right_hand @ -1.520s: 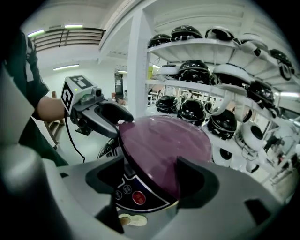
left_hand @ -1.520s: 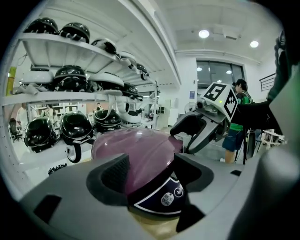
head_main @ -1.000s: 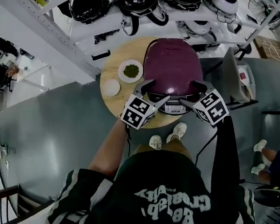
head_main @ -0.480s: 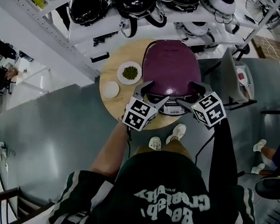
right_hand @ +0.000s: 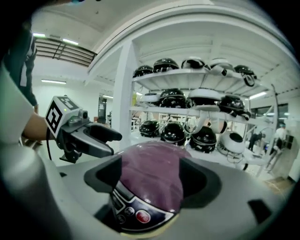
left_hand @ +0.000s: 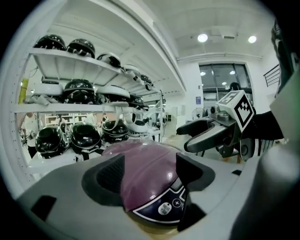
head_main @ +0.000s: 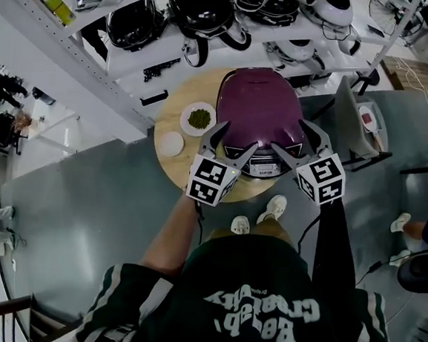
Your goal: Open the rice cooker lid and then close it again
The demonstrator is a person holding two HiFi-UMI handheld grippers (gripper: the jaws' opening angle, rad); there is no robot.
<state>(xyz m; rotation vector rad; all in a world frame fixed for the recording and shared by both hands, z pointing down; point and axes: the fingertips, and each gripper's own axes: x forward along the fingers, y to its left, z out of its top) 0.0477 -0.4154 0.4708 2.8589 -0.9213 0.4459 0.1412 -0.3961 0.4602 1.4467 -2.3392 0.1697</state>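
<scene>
1. We hold the left gripper [head_main: 239,135] with its jaws spread wide and clamping nothing. Its own view frames the purple lid [left_hand: 145,164] between them.
2. The right gripper [head_main: 288,136] is also spread and empty, just beside the left at frame centre.
3. The rice cooker [head_main: 260,107] sits just above both in the frame, lid down, control panel [right_hand: 133,213] facing us.
4. It stands on the round wooden bench [head_main: 175,169]. Left of it are a plate of green bits [head_main: 198,118] and a small white dish [head_main: 171,143].
5. Shelves of helmets [head_main: 202,9] fill the upper frame.
</scene>
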